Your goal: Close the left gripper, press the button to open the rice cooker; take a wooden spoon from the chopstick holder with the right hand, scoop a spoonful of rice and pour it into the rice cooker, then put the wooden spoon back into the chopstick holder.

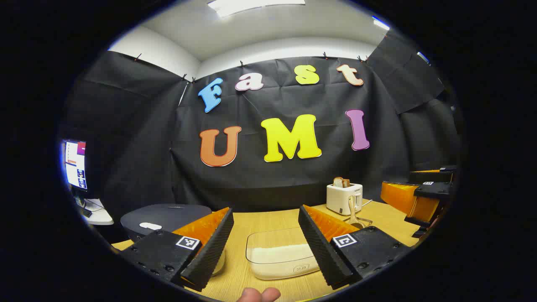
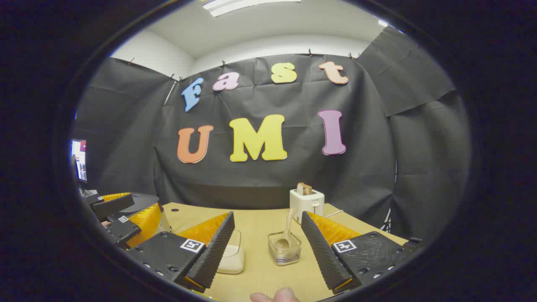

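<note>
A: Left gripper [image 1: 265, 245] spread wide, nothing between the fingers. Must shut first, since the opening step calls for a closed tip on the button.

B: Rice cooker [image 1: 165, 219] low and dark at the far left of the left gripper view, lid down, just beyond the left finger. Seen also at the left edge of the right gripper view, behind the other gripper. Clearly the left hand's job, being much nearer. Button itself too small to pick out.

A: Right gripper [image 2: 266, 247] likewise open and empty. Straight ahead between its fingers, near: the clear chopstick holder [image 2: 284, 249] with the wooden spoon [image 2: 287, 230] standing in it, bowl down, handle rising and leaning slightly right toward the far side.

B: Long axis close to upright, then, so a grasp across the handle above the holder's rim looks right.

A: Rice container [image 1: 282, 258], clear with white grains, on the wooden table [image 1: 260, 220] between the left gripper's fingers. White toaster [image 2: 306, 202] with bread just behind the holder, close enough to crowd a lift of the spoon.

B: Monitor [image 1: 76, 164] far left, well apart.
</note>
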Motion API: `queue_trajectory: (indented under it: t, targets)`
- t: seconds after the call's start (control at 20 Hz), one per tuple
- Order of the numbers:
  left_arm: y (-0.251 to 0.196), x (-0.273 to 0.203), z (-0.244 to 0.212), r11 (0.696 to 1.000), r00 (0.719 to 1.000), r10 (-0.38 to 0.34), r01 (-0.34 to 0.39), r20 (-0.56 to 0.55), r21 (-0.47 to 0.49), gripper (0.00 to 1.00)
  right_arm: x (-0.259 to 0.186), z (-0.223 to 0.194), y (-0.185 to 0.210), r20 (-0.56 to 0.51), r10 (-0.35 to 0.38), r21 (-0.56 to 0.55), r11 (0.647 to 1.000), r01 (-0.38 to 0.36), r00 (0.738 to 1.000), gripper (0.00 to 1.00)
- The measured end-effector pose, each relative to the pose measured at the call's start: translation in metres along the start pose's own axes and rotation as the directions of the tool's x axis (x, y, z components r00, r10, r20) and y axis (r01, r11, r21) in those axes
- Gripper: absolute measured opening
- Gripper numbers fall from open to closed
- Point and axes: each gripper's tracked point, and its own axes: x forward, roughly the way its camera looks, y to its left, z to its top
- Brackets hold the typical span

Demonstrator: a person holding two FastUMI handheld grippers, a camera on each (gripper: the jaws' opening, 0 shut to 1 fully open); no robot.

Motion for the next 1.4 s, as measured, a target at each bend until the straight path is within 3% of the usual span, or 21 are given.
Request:
queue_trajectory:
  t: [0.8,1.4]
  targets:
    - [0.026,0.004,-0.006,0.998,0.998,0.055,-0.055,-0.014,-0.018,0.99,0.012,0.002,0.034,0.037,0.061,-0.039,0.997,-0.060,0.997,0.96]
    - [0.023,0.010,-0.015,0.997,0.997,0.069,-0.070,-0.037,-0.027,0.99,0.022,-0.008,0.017,0.011,0.050,0.003,0.999,-0.050,0.999,0.96]
